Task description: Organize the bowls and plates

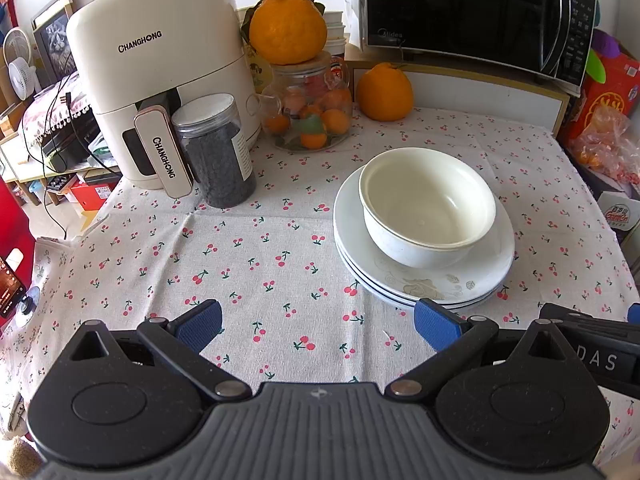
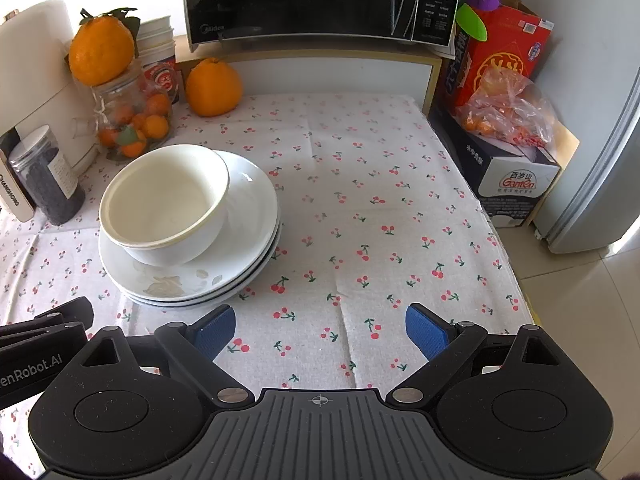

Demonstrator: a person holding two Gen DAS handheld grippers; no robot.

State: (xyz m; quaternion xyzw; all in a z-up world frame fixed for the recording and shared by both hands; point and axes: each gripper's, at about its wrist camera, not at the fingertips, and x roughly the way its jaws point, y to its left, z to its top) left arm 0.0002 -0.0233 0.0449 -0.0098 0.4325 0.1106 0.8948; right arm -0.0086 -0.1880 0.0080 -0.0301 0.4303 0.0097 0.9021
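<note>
Two nested white bowls [image 1: 428,208] [image 2: 168,204] sit on a stack of white plates [image 1: 476,280] [image 2: 256,224] with a faint flower print, on the cherry-print tablecloth. My left gripper [image 1: 320,322] is open and empty, just in front and to the left of the stack. Its right blue pad [image 1: 434,322] is close to the plate rim. My right gripper [image 2: 320,330] is open and empty, in front and to the right of the stack. Each wrist view catches the other gripper's black body at its edge.
At the back stand a white air fryer [image 1: 160,64], a dark-filled jar [image 1: 218,152], a glass jar of small oranges [image 1: 310,120] topped by a big orange, another orange [image 1: 384,92] and a microwave [image 1: 472,12]. Boxes and a bag [image 2: 508,112] line the right table edge.
</note>
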